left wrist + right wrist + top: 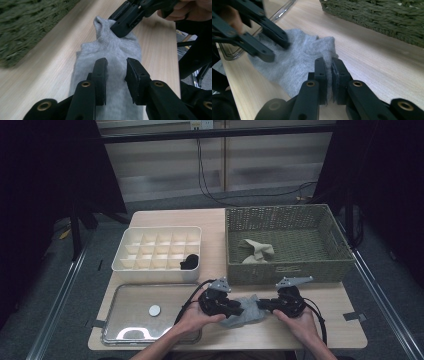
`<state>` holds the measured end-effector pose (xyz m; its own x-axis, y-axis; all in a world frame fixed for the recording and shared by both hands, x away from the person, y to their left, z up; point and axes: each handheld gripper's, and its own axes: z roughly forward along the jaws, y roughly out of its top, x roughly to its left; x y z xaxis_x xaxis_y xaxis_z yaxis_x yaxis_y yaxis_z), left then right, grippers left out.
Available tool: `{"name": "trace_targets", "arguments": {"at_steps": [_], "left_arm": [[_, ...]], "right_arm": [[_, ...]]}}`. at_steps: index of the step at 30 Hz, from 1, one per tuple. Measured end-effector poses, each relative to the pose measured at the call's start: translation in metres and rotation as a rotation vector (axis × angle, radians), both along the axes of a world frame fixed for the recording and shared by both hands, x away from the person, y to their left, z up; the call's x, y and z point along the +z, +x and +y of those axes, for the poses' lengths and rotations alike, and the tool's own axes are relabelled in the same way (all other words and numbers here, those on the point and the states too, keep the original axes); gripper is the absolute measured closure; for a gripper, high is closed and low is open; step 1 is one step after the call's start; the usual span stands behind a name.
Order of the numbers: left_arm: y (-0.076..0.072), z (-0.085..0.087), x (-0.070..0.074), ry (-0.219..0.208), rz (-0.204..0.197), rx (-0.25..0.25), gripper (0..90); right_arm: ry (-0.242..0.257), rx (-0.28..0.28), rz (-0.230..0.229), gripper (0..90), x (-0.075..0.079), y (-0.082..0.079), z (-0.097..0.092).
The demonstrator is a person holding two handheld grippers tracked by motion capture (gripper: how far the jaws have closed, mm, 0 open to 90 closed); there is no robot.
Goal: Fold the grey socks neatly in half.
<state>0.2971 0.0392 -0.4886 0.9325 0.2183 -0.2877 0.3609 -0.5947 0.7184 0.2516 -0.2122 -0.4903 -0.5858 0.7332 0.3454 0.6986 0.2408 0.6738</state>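
Grey sock [243, 312] lying flat on the counter [220, 220] near its front edge, between the two hand-held grippers and just in front of the woven basket [287, 270]. The sock's long axis runs across the counter, from one gripper to the other. The right gripper [261, 304] has its jaws pinched tight on a raised fold at the sock's right end; in the right gripper view the cloth [297, 60] stands up between the pads. The left gripper [239, 310] sits over the sock's other half with its jaws part open, straddling the fabric [112, 65]; the pads appear not to press it, though the angle leaves this uncertain. The left gripper is thus the free one, and the sock lies directly under and ahead of it.

Containers: the basket holds one crumpled pale cloth item [257, 251]. The white divided box [125, 265] holds one dark rolled item [190, 262] in its near right cell; the other cells look empty. The clear tray [112, 332] carries a small round disc [155, 310].
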Motion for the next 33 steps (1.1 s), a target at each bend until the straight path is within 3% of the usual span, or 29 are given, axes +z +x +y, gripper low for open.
{"name": "trace_targets", "arguments": {"at_steps": [2, 3, 7, 9, 12, 13, 15, 19, 22, 23, 27, 33], "left_arm": [[-0.001, -0.004, -0.004, 0.014, -0.001, 0.001, 70.2], [-0.002, -0.005, -0.004, 0.048, -0.012, -0.006, 70.7], [-0.003, -0.006, -0.007, 0.067, -0.012, -0.01, 71.0], [-0.003, -0.006, -0.009, 0.052, -0.01, -0.013, 71.1], [-0.004, -0.007, -0.008, 0.068, -0.027, -0.011, 71.7], [-0.004, -0.008, -0.009, 0.049, -0.02, -0.009, 71.7], [-0.004, -0.008, -0.008, 0.073, -0.04, -0.014, 71.7], [-0.003, -0.011, -0.009, 0.056, -0.036, -0.004, 71.6], [-0.001, -0.014, -0.009, 0.07, -0.037, 0.001, 71.5], [-0.002, -0.015, -0.01, 0.054, -0.027, 0.005, 71.1], [-0.005, -0.019, -0.008, 0.069, -0.042, 0.014, 67.9], [-0.005, -0.016, -0.006, 0.044, -0.037, 0.019, 63.5]], "right_arm": [[0.004, 0.001, 0.002, 84.2, 0.001, 0.0, 0.0], [0.007, 0.002, 0.001, 84.2, 0.002, 0.0, 0.0], [0.014, 0.008, -0.004, 84.3, 0.004, -0.001, 0.0], [0.019, 0.008, -0.009, 84.3, 0.006, -0.001, 0.0], [0.032, 0.012, -0.016, 84.6, 0.01, 0.001, 0.001], [0.042, 0.008, -0.015, 84.7, 0.012, 0.001, 0.001], [0.05, 0.01, -0.016, 84.7, 0.014, 0.003, 0.003], [0.058, 0.01, -0.025, 85.0, 0.02, 0.004, 0.006], [0.068, 0.013, -0.034, 85.2, 0.024, 0.005, 0.008], [0.067, 0.014, -0.036, 85.2, 0.026, 0.005, 0.009], [0.08, 0.02, -0.039, 85.4, 0.028, 0.006, 0.01], [0.1, 0.016, -0.034, 85.5, 0.027, 0.005, 0.007]]}}
